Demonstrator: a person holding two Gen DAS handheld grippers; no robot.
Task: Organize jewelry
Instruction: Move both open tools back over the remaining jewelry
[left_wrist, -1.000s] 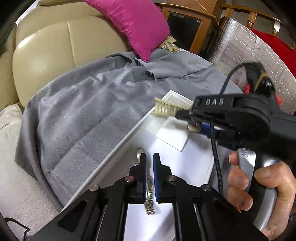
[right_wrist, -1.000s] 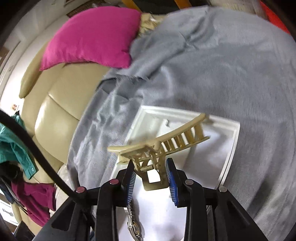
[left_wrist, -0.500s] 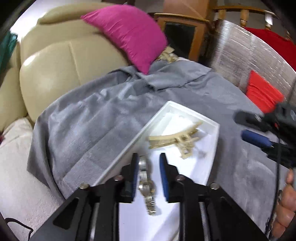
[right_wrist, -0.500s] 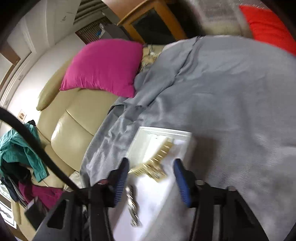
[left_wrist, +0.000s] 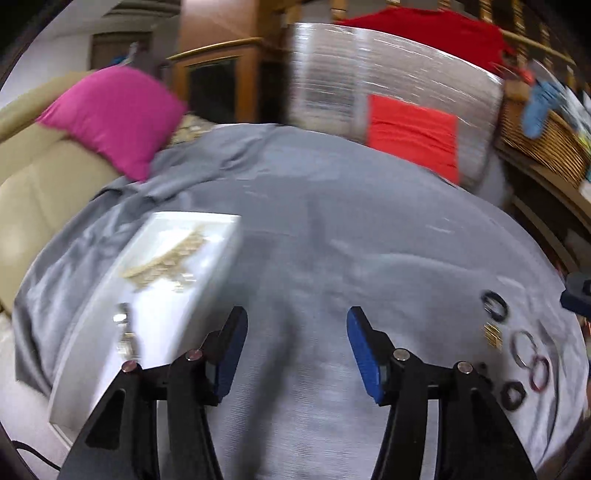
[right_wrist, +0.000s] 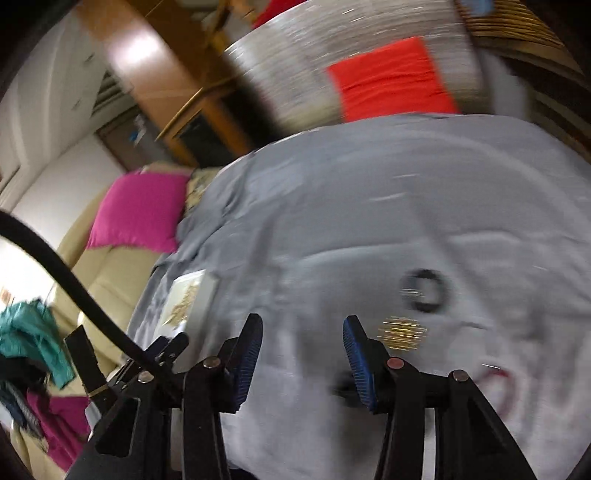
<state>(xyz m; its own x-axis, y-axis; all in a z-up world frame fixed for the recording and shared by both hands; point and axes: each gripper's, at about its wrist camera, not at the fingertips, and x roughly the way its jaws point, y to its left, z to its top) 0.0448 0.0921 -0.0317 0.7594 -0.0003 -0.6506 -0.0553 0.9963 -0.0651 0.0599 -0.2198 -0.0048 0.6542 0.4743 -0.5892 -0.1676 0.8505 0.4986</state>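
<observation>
The tray (left_wrist: 218, 258) on the grey cloth (left_wrist: 332, 221) already holds the hair claw (left_wrist: 166, 258) and watch (left_wrist: 125, 332). Well right of it, rings (left_wrist: 522, 347) and a gold piece (right_wrist: 402, 332) wait loose. Both the left gripper (left_wrist: 295, 350), jaws just widened, and right gripper (right_wrist: 303, 354) stand spread, empty.

Both fisheye views smeared by motion blur, esp. the grey draped cloth (left_wrist: 332, 229); edges bent and vignetted; soft indoor light, glare seen on wooden cabinet (right_wrist: 147, 55).
</observation>
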